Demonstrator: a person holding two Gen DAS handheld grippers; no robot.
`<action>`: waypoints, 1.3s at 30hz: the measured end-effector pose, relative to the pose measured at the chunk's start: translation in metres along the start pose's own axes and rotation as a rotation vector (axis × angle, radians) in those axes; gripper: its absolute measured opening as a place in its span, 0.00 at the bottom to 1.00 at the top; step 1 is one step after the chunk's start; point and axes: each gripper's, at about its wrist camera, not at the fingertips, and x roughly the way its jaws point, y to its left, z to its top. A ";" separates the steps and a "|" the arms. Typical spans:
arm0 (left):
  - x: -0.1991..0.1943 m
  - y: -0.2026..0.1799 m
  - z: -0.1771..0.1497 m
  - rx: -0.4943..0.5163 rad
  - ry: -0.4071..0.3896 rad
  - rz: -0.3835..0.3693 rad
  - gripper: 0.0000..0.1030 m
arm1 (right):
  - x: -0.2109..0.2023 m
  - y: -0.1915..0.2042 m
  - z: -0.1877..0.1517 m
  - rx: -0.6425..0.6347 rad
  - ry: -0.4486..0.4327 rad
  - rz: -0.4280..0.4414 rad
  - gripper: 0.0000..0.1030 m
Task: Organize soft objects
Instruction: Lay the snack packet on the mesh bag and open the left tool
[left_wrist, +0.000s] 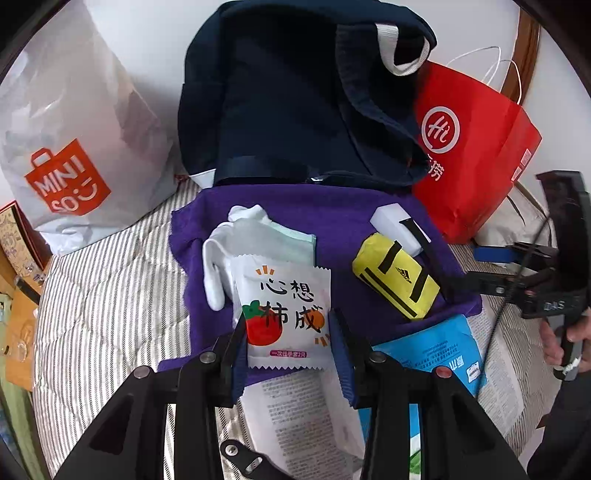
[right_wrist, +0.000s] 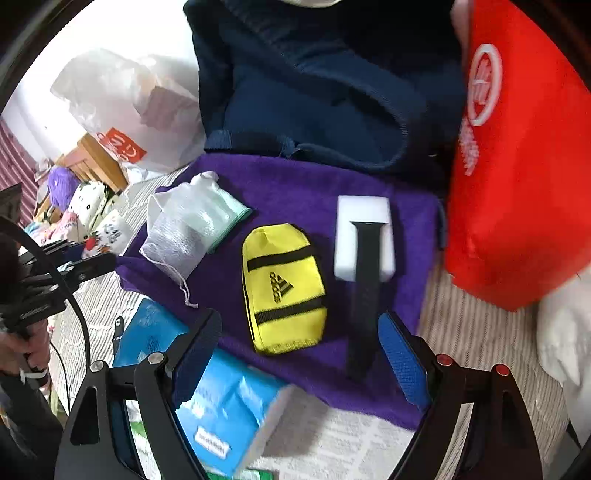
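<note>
Left wrist view: left claw (left_wrist: 288, 332) clamped on a white sachet (left_wrist: 286, 314) printed with a tomato, held over the purple towel (left_wrist: 332, 210). Right wrist view: right claw (right_wrist: 299, 354) apart, empty, above a yellow pouch (right_wrist: 282, 288); sachet out of sight here.

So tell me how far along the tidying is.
Early on, by the look of it. In hand: the left gripper holds the white persimmon packet. The right gripper is open and empty. Still loose on the purple towel: the yellow pouch, white block, black strap and mesh bag. Whether anything is packed cannot be seen.
</note>
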 end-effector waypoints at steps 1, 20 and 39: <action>0.002 -0.001 0.001 0.003 0.002 -0.001 0.37 | -0.005 -0.002 -0.003 0.006 -0.008 -0.001 0.84; 0.078 -0.023 0.016 0.083 0.131 -0.010 0.37 | -0.020 -0.039 -0.055 0.153 -0.007 0.010 0.84; 0.107 -0.026 0.018 0.098 0.201 0.019 0.60 | -0.004 -0.054 -0.070 0.185 0.038 0.028 0.84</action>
